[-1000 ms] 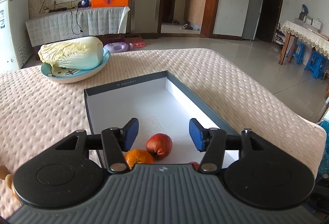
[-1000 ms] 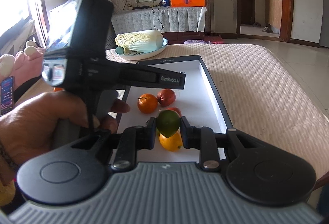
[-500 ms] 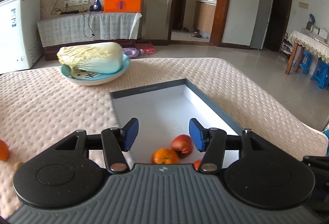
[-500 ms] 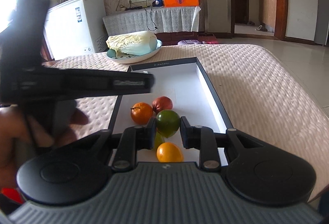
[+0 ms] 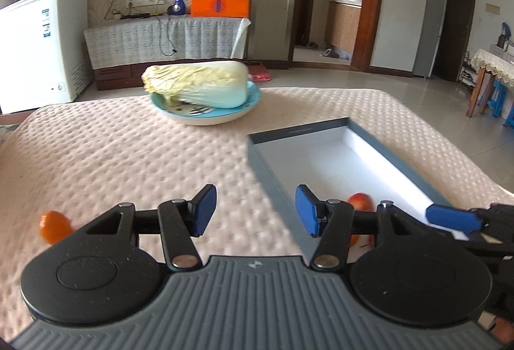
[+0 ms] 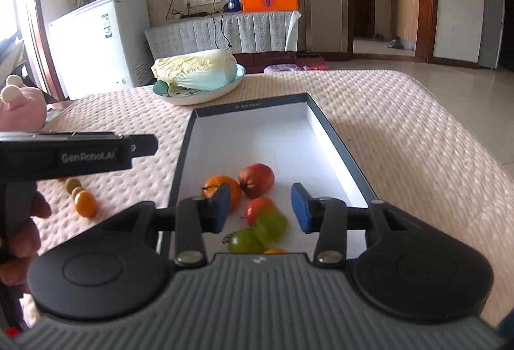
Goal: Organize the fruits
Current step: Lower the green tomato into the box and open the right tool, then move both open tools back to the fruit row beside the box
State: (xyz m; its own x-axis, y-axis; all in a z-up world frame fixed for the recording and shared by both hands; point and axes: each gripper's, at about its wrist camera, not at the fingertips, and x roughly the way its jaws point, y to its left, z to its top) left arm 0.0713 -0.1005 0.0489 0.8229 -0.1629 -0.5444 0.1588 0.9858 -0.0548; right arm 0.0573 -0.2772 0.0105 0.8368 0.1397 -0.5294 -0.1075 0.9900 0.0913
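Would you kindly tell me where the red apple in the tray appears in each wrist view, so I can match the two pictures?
Left wrist view: the red apple peeks out low right, just behind the left gripper's right finger, inside the tray.
Right wrist view: it lies mid-frame in the tray, right of an orange.
Shared landmark: the napa cabbage on its blue plate, beyond the tray.
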